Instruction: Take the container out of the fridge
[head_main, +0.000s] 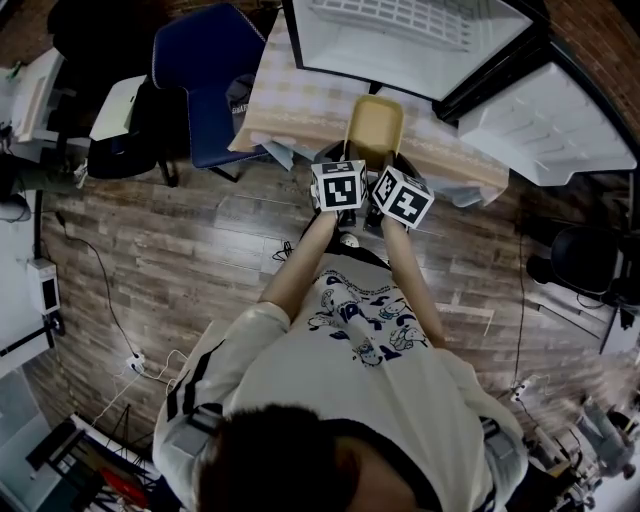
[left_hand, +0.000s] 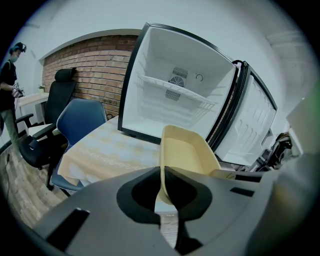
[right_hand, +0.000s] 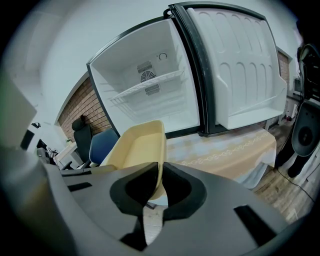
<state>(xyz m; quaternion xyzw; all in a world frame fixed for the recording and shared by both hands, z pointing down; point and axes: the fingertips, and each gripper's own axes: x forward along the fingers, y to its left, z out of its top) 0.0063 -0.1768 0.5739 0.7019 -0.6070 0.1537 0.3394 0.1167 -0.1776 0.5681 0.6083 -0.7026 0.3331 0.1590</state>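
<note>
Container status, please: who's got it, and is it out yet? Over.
Left gripper shut on left wall of yellow container, right gripper shut on right wall. Container outside the open fridge, at near edge of table. Nothing blocking.

The scene is seen steeply downward from overhead in the head view. Both gripper views are set close behind the jaws, facing forward; the container (left_hand: 187, 150), fridge (left_hand: 170, 100) and worktop (left_hand: 110, 150) are shared.
</note>
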